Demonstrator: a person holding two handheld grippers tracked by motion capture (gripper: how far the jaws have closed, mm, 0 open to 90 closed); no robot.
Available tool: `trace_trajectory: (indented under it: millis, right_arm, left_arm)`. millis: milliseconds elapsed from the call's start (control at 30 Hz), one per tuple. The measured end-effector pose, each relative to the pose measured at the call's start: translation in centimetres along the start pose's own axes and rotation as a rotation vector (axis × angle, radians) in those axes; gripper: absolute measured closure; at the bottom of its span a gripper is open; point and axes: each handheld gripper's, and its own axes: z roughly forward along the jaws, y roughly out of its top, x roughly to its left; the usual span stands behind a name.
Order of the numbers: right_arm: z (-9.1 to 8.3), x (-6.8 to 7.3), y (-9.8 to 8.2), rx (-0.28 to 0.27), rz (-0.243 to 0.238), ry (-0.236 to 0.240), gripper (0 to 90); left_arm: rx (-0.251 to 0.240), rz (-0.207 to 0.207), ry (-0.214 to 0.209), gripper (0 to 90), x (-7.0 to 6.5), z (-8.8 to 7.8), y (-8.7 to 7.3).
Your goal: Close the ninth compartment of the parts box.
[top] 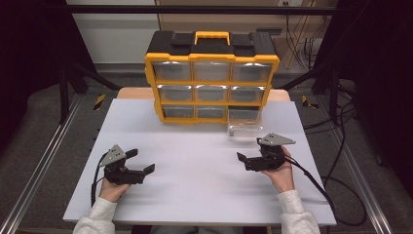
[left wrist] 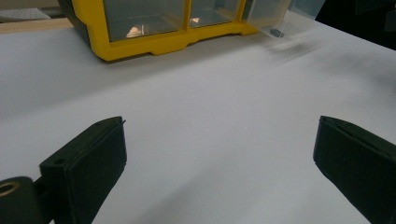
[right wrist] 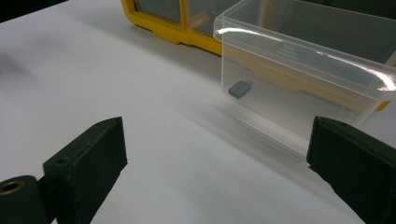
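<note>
- Left gripper point(top: 144, 161): it is resting low over the white table point(top: 195, 165) at the near left, held by the person's left hand point(top: 113, 189); its two black jaws are standing wide apart with nothing between them, as the left gripper view also shows point(left wrist: 219, 154).
- Right gripper point(top: 242, 158): it is sitting at the near right in the person's right hand point(top: 282, 173), pointing toward the table's middle; its jaws are likewise spread wide and are gripping nothing point(right wrist: 217, 158).
- Clear drawer point(top: 245, 124): this transparent bin is sticking out from the bottom-right slot of the organizer, with its front end lying on the table, just beyond the right gripper and apart from it.
- Small grey part point(right wrist: 240, 88): it is lying on the floor of the clear drawer point(right wrist: 303, 88), seen through the front wall.
- Yellow-and-black organizer point(top: 212, 78): it is standing upright at the far edge of the table, showing three rows of clear drawers and a yellow handle point(top: 212, 37) on top.
</note>
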Motion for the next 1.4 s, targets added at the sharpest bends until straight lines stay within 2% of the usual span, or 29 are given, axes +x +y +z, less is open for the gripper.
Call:
trace_trajectory:
  millis: [533,800,1400]
  right_arm:
    - [1.4,0.0,0.6,0.014,0.008,-0.01,18.6]
    - [1.6,0.0,0.5,0.005,-0.004,-0.011,33.0]
    - [1.9,-0.2,0.6,0.013,-0.023,-0.029,60.3]
  left_arm:
    - [0.003,0.009,0.009,1.9,0.1,-0.2,-0.1]
    - [-0.005,0.002,0.011,1.9,0.3,-0.3,0.0]
    - [0.011,0.011,0.01,1.9,0.2,0.0,-0.1]
